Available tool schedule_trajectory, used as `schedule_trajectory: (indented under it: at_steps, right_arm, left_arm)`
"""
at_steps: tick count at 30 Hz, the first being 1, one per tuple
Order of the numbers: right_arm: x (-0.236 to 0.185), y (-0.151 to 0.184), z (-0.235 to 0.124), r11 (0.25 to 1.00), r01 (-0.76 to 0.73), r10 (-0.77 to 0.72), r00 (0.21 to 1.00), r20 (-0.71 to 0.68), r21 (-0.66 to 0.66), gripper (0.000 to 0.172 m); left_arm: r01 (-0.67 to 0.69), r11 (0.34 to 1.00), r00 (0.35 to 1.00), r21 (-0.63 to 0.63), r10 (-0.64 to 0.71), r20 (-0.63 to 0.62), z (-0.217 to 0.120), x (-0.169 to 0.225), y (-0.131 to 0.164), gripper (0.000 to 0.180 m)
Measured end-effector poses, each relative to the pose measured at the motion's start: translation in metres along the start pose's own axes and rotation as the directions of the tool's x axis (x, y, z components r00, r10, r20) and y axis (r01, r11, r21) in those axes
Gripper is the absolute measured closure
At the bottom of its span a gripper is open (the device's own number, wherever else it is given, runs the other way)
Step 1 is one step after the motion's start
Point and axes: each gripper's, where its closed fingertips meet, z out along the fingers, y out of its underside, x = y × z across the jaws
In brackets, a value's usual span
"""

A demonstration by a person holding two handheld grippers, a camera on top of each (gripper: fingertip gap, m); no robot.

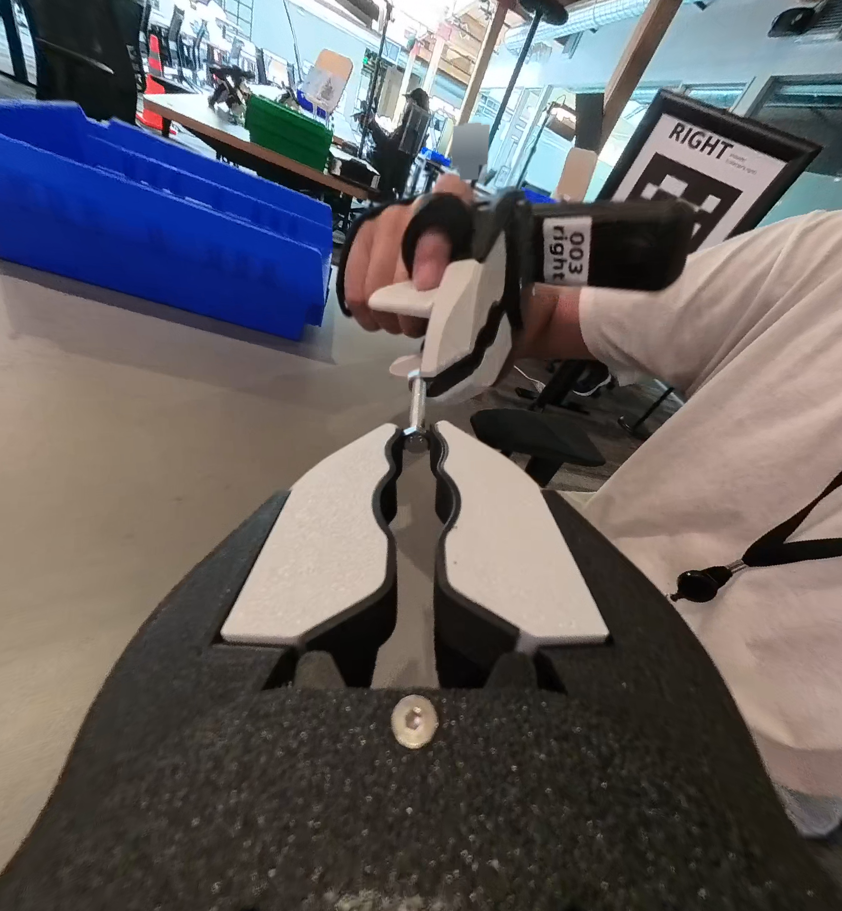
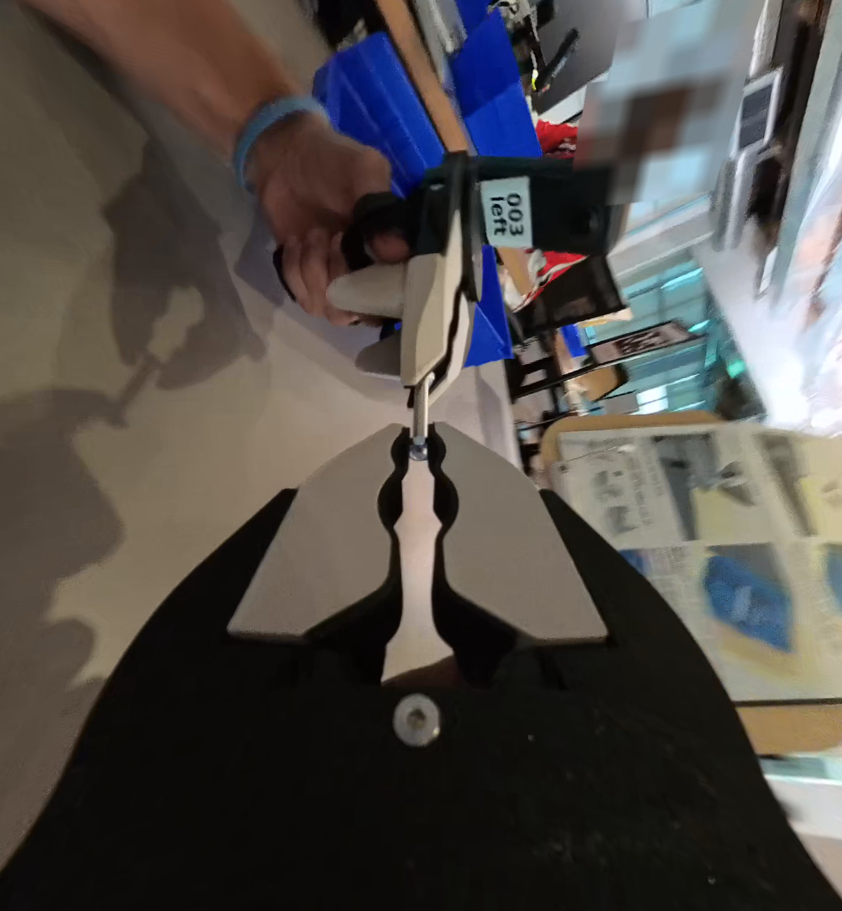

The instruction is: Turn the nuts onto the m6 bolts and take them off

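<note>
A silver M6 bolt (image 1: pixel 416 402) spans the gap between my two grippers above the grey table (image 1: pixel 113 468). My left gripper (image 1: pixel 416 440) is shut on the bolt's hex head; it also shows in the right wrist view (image 2: pixel 426 382). My right gripper (image 2: pixel 419 446) is shut on a small silver nut (image 2: pixel 418 451) at the threaded end of the bolt (image 2: pixel 421 411). In the left wrist view the right gripper (image 1: pixel 416 377) comes down from above, with the nut (image 1: pixel 413 374) at its fingertips. The right wrist view is rolled on its side and blurred.
A blue plastic bin (image 1: pixel 138 222) stands on the table at the left. A framed marker board (image 1: pixel 695 172) stands at the back right. A person's white sleeve (image 1: pixel 729 369) fills the right side. Printed sheets on a board (image 2: pixel 704 542) lie to the right. Left and right tips are no more than a few centimetres apart.
</note>
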Motion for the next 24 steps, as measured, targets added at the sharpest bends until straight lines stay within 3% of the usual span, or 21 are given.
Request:
schedule_trajectory:
  at_steps: [2, 3, 4, 6, 7, 8, 11, 13, 14, 15, 17, 18, 19, 21, 24]
  right_arm:
    - [0.005, -0.003, 0.001, 0.96, -0.278, 0.275, 0.959, 0.061, 0.036, 0.166]
    - [0.009, -0.003, 0.001, 0.897, -0.44, 0.435, 0.896, 0.094, 0.049, 0.166]
    - [0.011, -0.002, 0.003, 0.796, -0.602, 0.592, 0.794, 0.139, 0.052, 0.172]
    - [0.016, 0.0, 0.005, 0.498, -0.866, 0.835, 0.494, 0.245, 0.049, 0.172]
    - [0.014, 0.001, 0.007, 0.357, -0.934, 0.888, 0.346, 0.302, 0.021, 0.172]
    - [0.012, 0.005, 0.01, 0.278, -0.96, 0.91, 0.264, 0.32, 0.0, 0.172]
    - [0.014, 0.012, 0.007, 0.195, -0.981, 0.922, 0.189, 0.337, 0.018, 0.172]
    - [0.023, 0.014, -0.001, 0.236, -0.968, 0.912, 0.253, 0.324, 0.09, 0.166]
    - [0.023, 0.016, -0.005, 0.344, -0.93, 0.887, 0.367, 0.279, 0.129, 0.158]
    - [0.02, 0.019, -0.008, 0.507, -0.85, 0.826, 0.526, 0.202, 0.141, 0.151]
    - [0.008, 0.026, -0.011, 0.831, -0.551, 0.549, 0.835, 0.044, 0.079, 0.14]
    - [0.003, 0.028, -0.012, 0.936, -0.352, 0.352, 0.936, -0.025, 0.03, 0.138]
    - [0.0, 0.028, -0.013, 0.991, -0.132, 0.129, 0.989, -0.078, -0.025, 0.139]
    - [-0.002, 0.026, -0.013, 0.966, 0.223, -0.241, 0.961, -0.136, -0.131, 0.139]
    - [-0.001, 0.01, -0.011, 0.914, 0.382, -0.401, 0.9, -0.172, -0.134, 0.137]
  left_arm:
    - [-0.024, 1.0, 1.0, 0.017, 0.024, 0.013, -0.002, 0.0, -0.003, 0.171]
    - [-0.035, 0.999, 0.999, 0.024, 0.034, 0.026, -0.003, -0.001, -0.005, 0.171]
    - [-0.046, 0.999, 0.998, 0.026, 0.045, 0.042, -0.003, -0.002, -0.006, 0.171]
    - [-0.071, 0.997, 0.995, -0.004, 0.071, 0.069, 0.001, -0.005, -0.001, 0.171]
    - [-0.082, 0.996, 0.993, -0.022, 0.083, 0.082, 0.005, -0.006, 0.001, 0.171]
    - [-0.089, 0.995, 0.992, -0.035, 0.092, 0.09, 0.008, -0.007, 0.003, 0.171]
    - [-0.08, 0.997, 0.993, -0.017, 0.081, 0.091, 0.006, -0.008, 0.0, 0.171]
    - [-0.066, 0.998, 0.993, 0.0, 0.066, 0.098, -0.001, -0.01, -0.002, 0.171]
    - [-0.055, 0.998, 0.994, 0.013, 0.054, 0.09, -0.004, -0.009, -0.004, 0.171]
    - [-0.043, 0.999, 0.996, 0.029, 0.041, 0.081, -0.006, -0.009, -0.006, 0.171]
    - [-0.013, 0.999, 0.999, 0.047, 0.011, 0.044, -0.008, -0.007, -0.008, 0.171]
    - [0.002, 0.999, 1.0, 0.047, -0.004, 0.026, -0.008, -0.005, -0.008, 0.171]
    - [0.017, 0.999, 1.0, 0.041, -0.017, 0.005, -0.008, -0.004, -0.007, 0.171]
    - [0.036, 0.999, 0.999, 0.023, -0.035, -0.025, -0.005, -0.001, -0.003, 0.171]
    - [0.049, 0.999, 0.998, -0.002, -0.049, -0.049, -0.001, 0.002, 0.001, 0.171]
